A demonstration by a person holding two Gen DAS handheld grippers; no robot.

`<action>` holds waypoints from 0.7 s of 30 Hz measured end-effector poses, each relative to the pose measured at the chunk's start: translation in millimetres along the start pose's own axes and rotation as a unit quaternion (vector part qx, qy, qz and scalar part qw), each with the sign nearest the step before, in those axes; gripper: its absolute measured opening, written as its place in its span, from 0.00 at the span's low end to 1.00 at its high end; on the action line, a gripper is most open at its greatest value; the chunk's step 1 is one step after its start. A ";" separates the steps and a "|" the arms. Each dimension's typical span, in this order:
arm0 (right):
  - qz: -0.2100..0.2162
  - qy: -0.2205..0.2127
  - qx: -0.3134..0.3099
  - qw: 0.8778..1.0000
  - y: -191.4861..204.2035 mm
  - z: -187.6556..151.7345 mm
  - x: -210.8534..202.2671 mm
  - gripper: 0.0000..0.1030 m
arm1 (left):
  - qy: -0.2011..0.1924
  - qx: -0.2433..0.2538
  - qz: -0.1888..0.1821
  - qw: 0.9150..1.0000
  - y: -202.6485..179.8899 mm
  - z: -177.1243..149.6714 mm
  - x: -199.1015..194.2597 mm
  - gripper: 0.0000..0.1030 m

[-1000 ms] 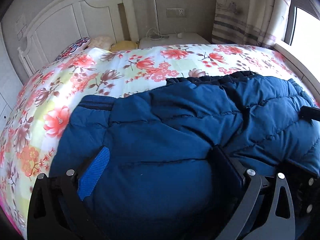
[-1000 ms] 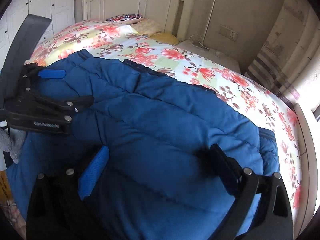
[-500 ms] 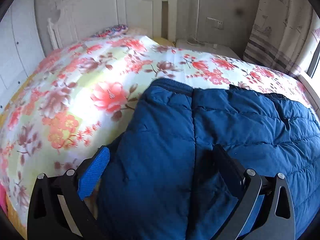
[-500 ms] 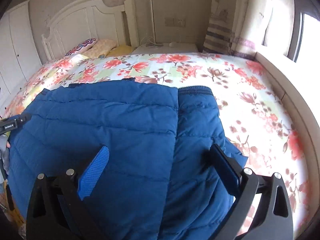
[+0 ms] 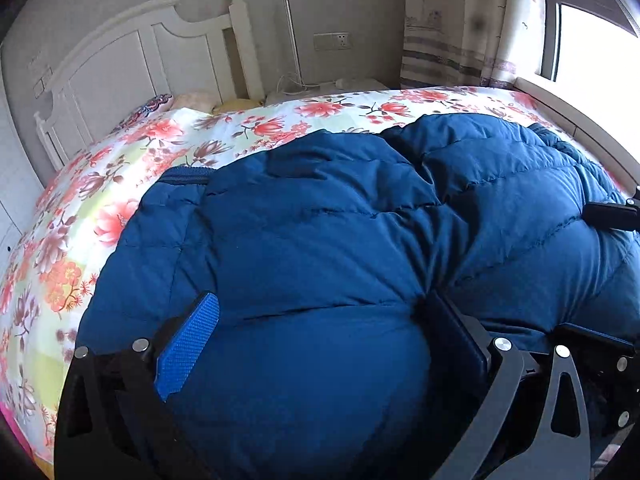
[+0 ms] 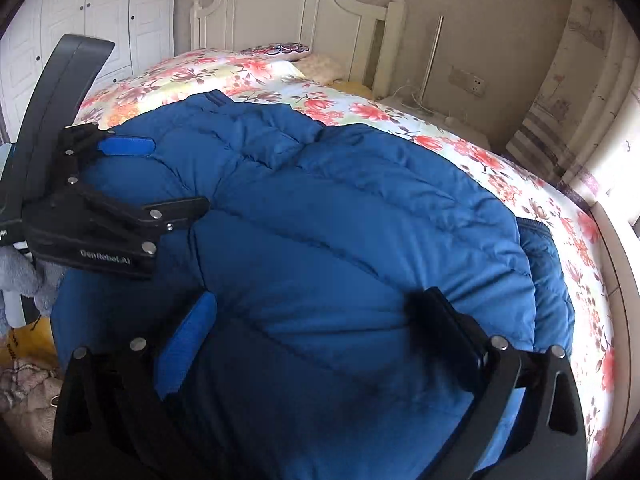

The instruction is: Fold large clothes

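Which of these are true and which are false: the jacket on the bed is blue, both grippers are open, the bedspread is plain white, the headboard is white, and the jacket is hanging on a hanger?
1. The jacket on the bed is blue. True.
2. The left gripper and the right gripper both have their jaws spread wide over the padding. True.
3. The bedspread is plain white. False: it has a red and pink flower print.
4. The headboard is white. True.
5. The jacket is hanging on a hanger. False: it lies spread on the bedspread.
6. The window is dark. False: bright daylight comes through it.
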State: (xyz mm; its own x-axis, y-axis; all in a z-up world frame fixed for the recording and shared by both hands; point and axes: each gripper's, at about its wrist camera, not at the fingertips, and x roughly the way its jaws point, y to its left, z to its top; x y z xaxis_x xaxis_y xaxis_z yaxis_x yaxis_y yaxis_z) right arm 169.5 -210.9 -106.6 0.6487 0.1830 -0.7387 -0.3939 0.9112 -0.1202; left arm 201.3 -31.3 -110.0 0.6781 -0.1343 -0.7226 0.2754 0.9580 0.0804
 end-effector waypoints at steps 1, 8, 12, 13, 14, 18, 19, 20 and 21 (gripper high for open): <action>-0.001 0.002 0.002 1.000 -1.1 -1.0 -2.4 0.97 | 0.002 -0.005 -0.001 1.000 2.5 -0.8 -2.1 0.96; -0.059 0.001 0.074 0.995 -72.3 -25.9 -38.2 0.97 | -0.012 -0.052 0.058 0.997 53.1 -28.1 -38.4 0.96; -0.008 -0.006 0.166 0.986 -115.2 -61.8 -35.6 0.97 | -0.022 -0.079 0.041 0.996 74.3 -44.1 -30.8 0.96; -0.009 -0.007 0.167 0.986 -115.4 -64.3 -37.0 0.97 | -0.023 -0.074 0.048 0.996 71.6 -44.4 -29.9 0.96; -0.017 -0.004 0.162 0.987 -113.0 -63.1 -38.0 0.97 | -0.023 -0.069 0.055 0.996 69.5 -44.7 -29.4 0.96; -0.074 -0.006 0.126 0.989 -86.5 -49.4 -52.5 0.97 | -0.017 -0.069 0.052 0.996 69.9 -43.7 -24.6 0.96; -0.064 -0.016 0.117 0.991 -75.7 -46.5 -57.1 0.97 | -0.019 -0.070 0.052 0.996 71.6 -45.3 -25.5 0.96; -0.043 -0.029 0.101 0.993 -58.8 -43.5 -61.7 0.97 | -0.020 -0.068 0.056 0.996 71.7 -46.5 -26.3 0.96; -0.028 -0.036 0.076 0.996 -39.1 -42.0 -63.2 0.97 | -0.020 -0.067 0.059 0.996 71.4 -46.4 -27.0 0.96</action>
State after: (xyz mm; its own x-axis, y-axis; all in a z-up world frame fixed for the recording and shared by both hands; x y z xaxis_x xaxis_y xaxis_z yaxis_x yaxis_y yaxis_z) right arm 116.6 -273.6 -83.1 0.7142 0.1511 -0.6834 -0.2558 0.9652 -0.0539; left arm 171.1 52.5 -116.6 0.7272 -0.0267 -0.6859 0.1013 0.9925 0.0688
